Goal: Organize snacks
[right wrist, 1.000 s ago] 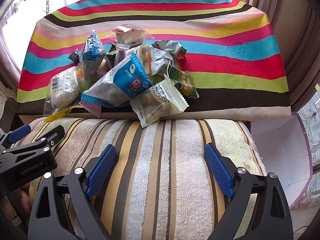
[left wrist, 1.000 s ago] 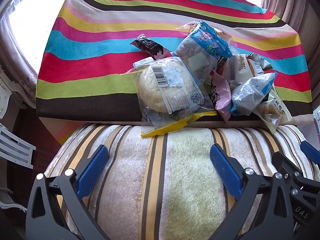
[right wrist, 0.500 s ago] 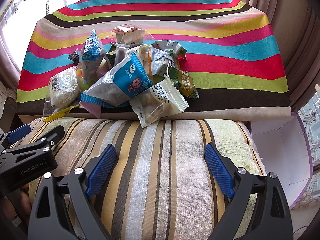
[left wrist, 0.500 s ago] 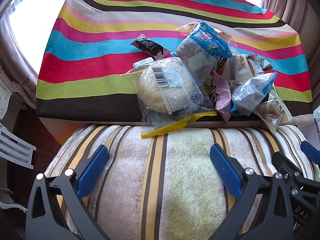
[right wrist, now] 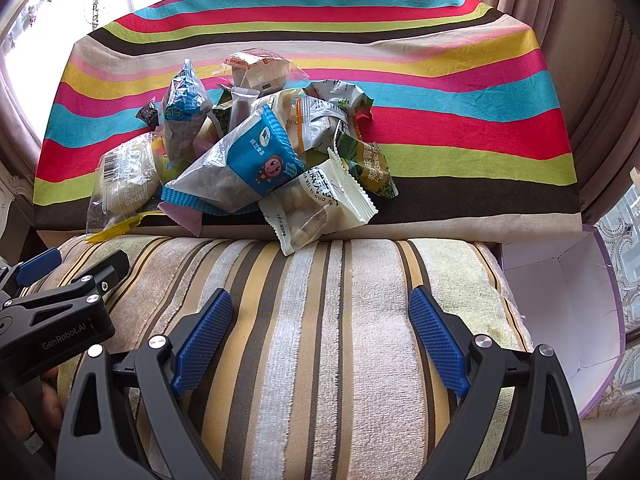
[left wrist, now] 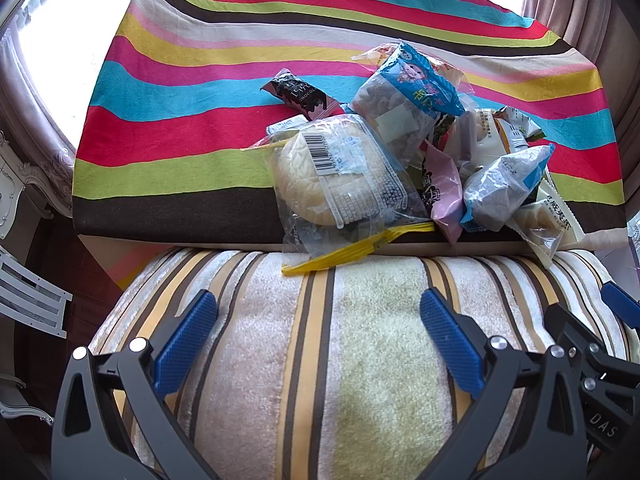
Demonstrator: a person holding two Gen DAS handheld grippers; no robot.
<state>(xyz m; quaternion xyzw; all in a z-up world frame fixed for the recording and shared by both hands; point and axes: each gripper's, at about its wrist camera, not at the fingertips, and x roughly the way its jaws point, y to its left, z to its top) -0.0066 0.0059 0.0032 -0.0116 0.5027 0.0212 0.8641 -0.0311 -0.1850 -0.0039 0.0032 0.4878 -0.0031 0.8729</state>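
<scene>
A heap of snack packets lies on a bright striped tablecloth (left wrist: 180, 128). It holds a clear bag with a round pastry (left wrist: 332, 176), a blue-topped bag (left wrist: 408, 96), a dark chocolate bar (left wrist: 300, 96) and a pink packet (left wrist: 442, 188). In the right wrist view the heap shows a blue cartoon bag (right wrist: 240, 168), a pale cracker packet (right wrist: 316, 204) and a green packet (right wrist: 368, 164). My left gripper (left wrist: 318, 324) and right gripper (right wrist: 320, 320) are both open and empty, over a striped towel-covered cushion, short of the heap.
The striped cushion (right wrist: 320, 340) fills the foreground before the table edge. An open white box with a purple rim (right wrist: 560, 304) sits to the right of the cushion. Curtains (right wrist: 600, 60) hang at the right. White furniture (left wrist: 28, 300) stands at the left.
</scene>
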